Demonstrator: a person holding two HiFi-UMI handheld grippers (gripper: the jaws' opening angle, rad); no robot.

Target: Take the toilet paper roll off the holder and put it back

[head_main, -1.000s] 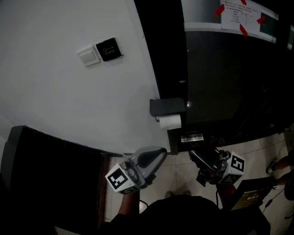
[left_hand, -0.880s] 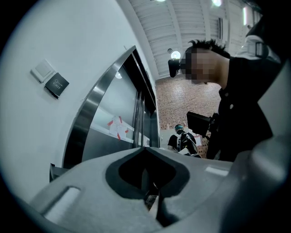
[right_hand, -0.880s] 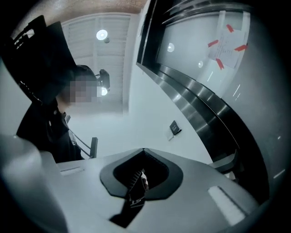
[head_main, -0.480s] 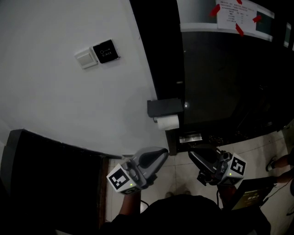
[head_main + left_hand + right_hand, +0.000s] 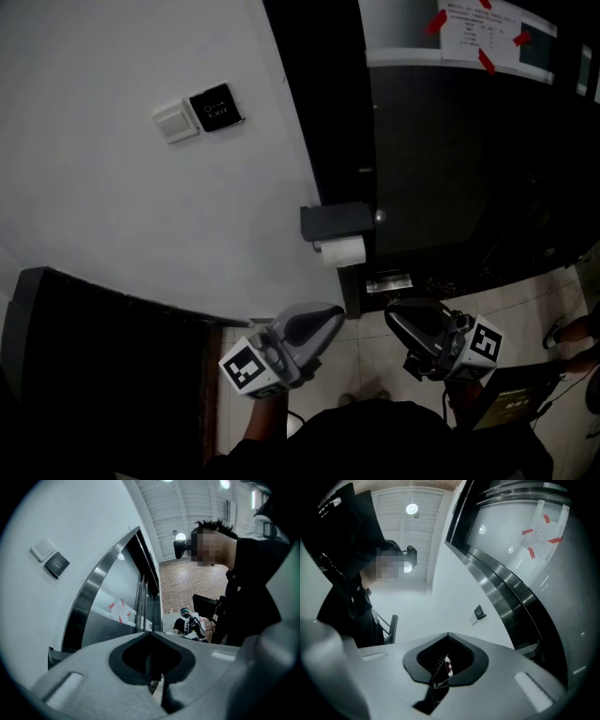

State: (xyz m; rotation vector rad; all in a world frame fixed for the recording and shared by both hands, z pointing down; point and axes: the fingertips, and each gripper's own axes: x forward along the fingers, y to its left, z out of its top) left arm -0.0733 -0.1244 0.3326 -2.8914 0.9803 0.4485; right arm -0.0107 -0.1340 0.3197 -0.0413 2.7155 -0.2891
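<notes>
The white toilet paper roll [image 5: 344,250] hangs under a dark box-shaped holder [image 5: 336,221], mounted where the white wall meets a black frame. Both grippers are held low, well below the roll and apart from it. My left gripper [image 5: 330,312] points up and right toward the roll, jaws shut with nothing between them [image 5: 150,637]. My right gripper [image 5: 396,315] is below and to the right of the roll, also shut and empty [image 5: 448,637]. Neither gripper view shows the roll.
A white switch [image 5: 177,120] and a black exit button [image 5: 215,105] sit high on the wall. Right of the holder are a dark glossy panel [image 5: 441,169] and a taped paper notice [image 5: 480,32]. A dark cabinet [image 5: 94,356] stands lower left. A person's foot [image 5: 572,336] rests on the tiled floor.
The head view has shifted slightly. The right gripper has rolled a little and shows a broader face. The left gripper has barely moved. Both stay shut and empty.
</notes>
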